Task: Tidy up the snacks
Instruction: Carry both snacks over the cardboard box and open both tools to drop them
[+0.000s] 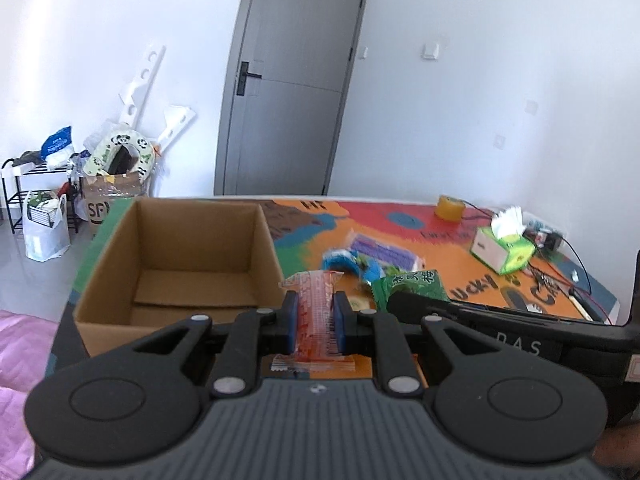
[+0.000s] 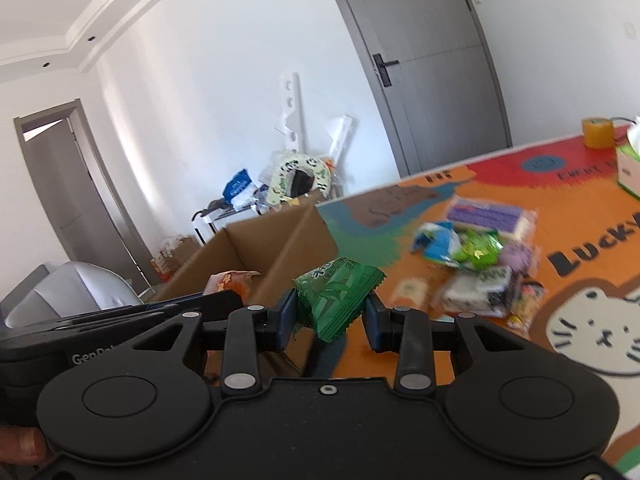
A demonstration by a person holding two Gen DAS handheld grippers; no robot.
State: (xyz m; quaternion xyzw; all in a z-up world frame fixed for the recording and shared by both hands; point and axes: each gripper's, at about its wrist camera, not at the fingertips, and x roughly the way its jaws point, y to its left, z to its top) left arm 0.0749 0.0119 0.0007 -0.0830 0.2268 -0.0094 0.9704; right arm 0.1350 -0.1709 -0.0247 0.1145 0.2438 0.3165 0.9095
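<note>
Snacks pinched in both claws, bound for the cardboard box [image 1: 176,256].
We clamp our left gripper [image 1: 314,320] tight on the red packet [image 1: 314,308] and our right gripper [image 2: 331,316] on the green packet [image 2: 338,300], lifted clear of the mat [image 1: 440,240]; the open box sits just left, the remaining snack pile [image 2: 476,264] farther right.

I've got a red-orange snack packet [image 1: 316,312] pinched upright in my left claw [image 1: 314,318], and a green packet [image 2: 338,300] tilted in my right claw [image 2: 332,318]. The open cardboard box [image 1: 176,256] sits at the bench's left edge, nothing visible inside. The remaining snacks [image 2: 476,256] lie heaped mid-bench, right of the box.
</note>
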